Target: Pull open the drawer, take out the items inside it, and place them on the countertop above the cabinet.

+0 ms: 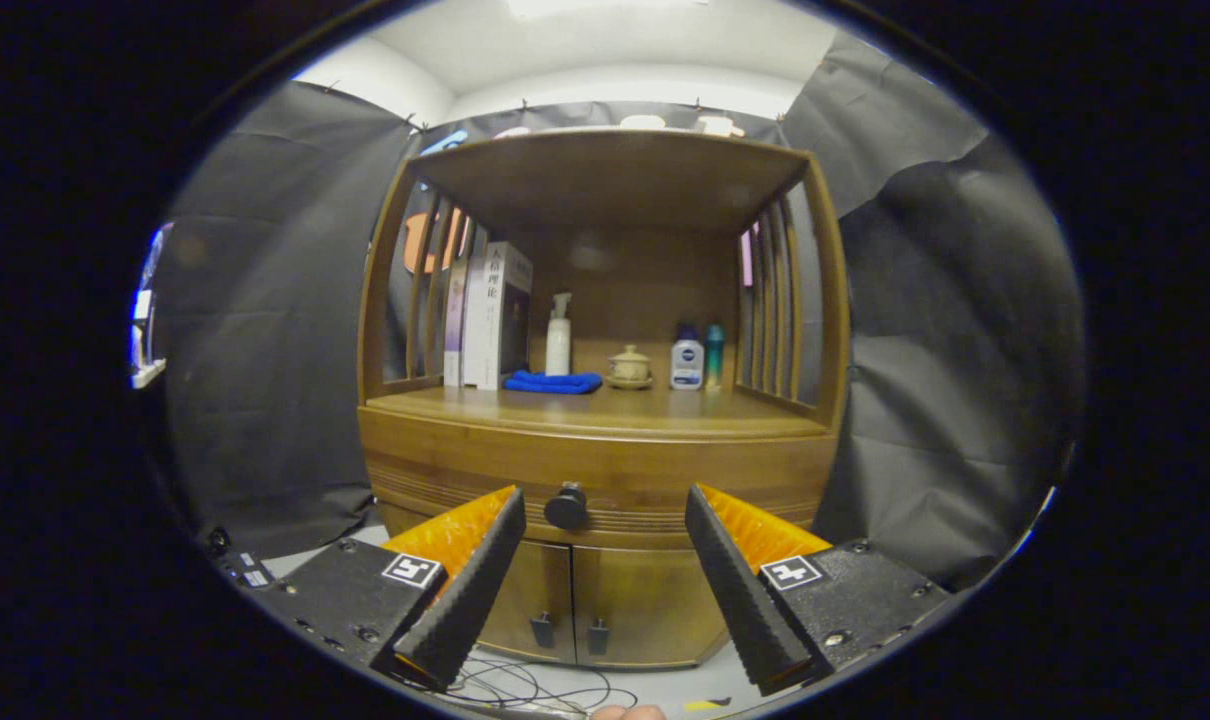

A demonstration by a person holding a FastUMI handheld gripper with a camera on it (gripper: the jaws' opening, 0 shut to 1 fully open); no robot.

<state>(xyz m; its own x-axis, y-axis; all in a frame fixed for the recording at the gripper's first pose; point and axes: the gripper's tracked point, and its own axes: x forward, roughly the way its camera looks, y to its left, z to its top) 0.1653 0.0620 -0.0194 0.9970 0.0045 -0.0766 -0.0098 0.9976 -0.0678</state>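
Both fingers (pixel 485 560) of my gripper (pixel 605 520) stand wide apart, holding nothing, in the lower part of the frame. Beyond them, a little left of middle, is the round knob (pixel 566 507) of the closed drawer (pixel 600 470). I should move slightly left (the knob is off-centre), go straight forward, then close on it.

Books (pixel 485 315) left, cloth (pixel 553 382) before the pump bottle (pixel 558 345), lidded cup (pixel 629 367) centre, two bottles (pixel 697 358) right (all on countertop (pixel 605 408)).
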